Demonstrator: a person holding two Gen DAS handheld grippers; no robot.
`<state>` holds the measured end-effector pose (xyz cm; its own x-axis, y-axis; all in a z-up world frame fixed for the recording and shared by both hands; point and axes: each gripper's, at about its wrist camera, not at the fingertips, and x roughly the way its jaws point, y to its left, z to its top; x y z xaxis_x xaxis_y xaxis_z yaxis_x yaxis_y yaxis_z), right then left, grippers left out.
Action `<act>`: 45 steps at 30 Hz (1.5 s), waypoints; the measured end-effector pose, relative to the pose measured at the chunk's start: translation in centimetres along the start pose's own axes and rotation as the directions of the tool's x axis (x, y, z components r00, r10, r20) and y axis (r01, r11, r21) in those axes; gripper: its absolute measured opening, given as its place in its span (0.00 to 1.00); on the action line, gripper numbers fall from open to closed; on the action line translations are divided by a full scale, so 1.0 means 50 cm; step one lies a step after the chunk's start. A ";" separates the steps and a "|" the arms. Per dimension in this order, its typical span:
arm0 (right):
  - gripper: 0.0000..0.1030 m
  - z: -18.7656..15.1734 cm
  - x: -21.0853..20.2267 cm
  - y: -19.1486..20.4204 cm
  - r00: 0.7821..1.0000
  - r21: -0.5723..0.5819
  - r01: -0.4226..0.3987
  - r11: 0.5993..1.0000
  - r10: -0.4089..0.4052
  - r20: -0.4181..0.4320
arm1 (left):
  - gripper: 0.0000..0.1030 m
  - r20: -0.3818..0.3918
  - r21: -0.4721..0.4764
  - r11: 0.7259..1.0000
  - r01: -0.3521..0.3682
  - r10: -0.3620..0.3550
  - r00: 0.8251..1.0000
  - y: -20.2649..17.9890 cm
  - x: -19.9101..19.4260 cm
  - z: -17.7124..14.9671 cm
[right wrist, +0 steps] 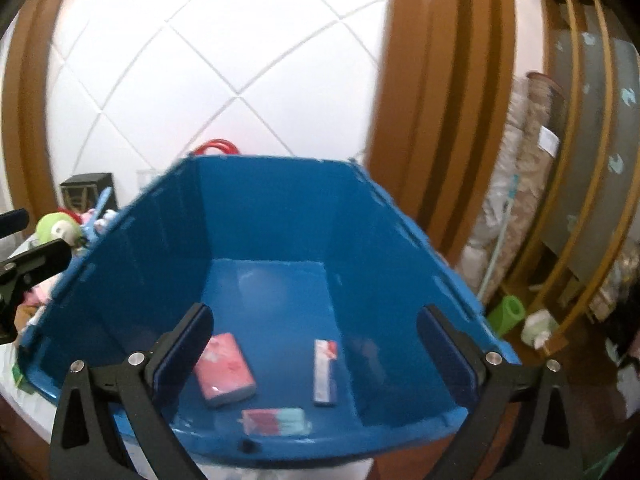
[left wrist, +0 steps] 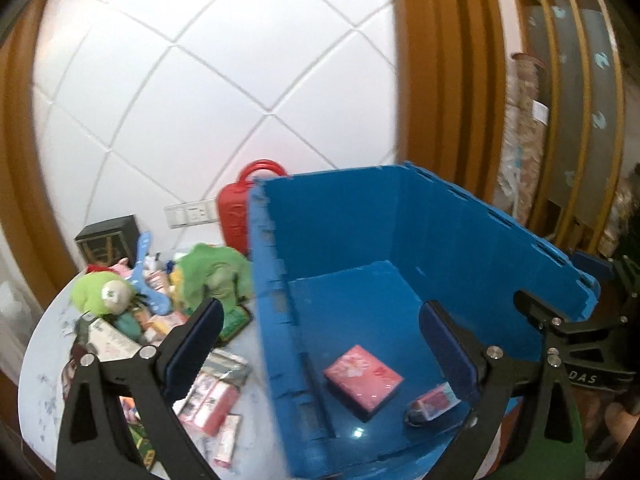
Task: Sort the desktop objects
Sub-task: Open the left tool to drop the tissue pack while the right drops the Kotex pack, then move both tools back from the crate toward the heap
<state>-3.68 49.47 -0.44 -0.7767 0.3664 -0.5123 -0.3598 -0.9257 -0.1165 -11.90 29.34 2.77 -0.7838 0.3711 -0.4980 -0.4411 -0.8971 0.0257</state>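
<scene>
A blue plastic crate (left wrist: 460,240) (right wrist: 280,216) stands open-topped on the white round table (left wrist: 44,360). On its floor lie a pink box (left wrist: 362,380) (right wrist: 224,368), a slim white and red box (right wrist: 325,372) and a pink and teal packet (right wrist: 276,420) (left wrist: 434,400). My left gripper (left wrist: 320,340) is open and empty, straddling the crate's left wall. My right gripper (right wrist: 318,340) hangs open over the crate's near end, nothing between its pads. Each gripper shows in the other's view: the right gripper (left wrist: 576,284) by the crate's right rim, the left gripper (right wrist: 28,236) at the left.
Left of the crate the table holds a pile: green plush toys (left wrist: 104,292), a blue toy guitar (left wrist: 144,276), several pink boxes (left wrist: 212,400). A red case (left wrist: 236,208) and a black box (left wrist: 106,240) stand by the tiled wall. Wooden door frames and shelves stand on the right.
</scene>
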 end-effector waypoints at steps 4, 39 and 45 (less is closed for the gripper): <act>1.00 0.024 -0.006 0.066 0.998 -0.036 -0.045 0.998 0.046 0.035 | 0.97 0.001 -0.046 0.998 -0.043 0.043 0.999 0.074 -0.008 -0.010; 1.00 -0.104 0.176 0.705 0.930 -0.012 -0.186 0.982 0.172 -0.325 | 0.97 -0.391 -0.056 0.998 -0.035 0.010 0.920 0.699 0.103 -0.376; 1.00 -0.161 0.221 0.703 0.894 0.003 -0.202 0.979 0.185 -0.408 | 0.97 -0.451 -0.065 0.997 -0.044 0.010 0.893 0.677 0.106 -0.436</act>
<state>-20.76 20.22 -17.03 -0.5500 0.1176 -0.8269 -0.1974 -0.9803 -0.0081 -21.46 -4.29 -17.93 -0.5070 0.2140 -0.8349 -0.3764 -0.9264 -0.0089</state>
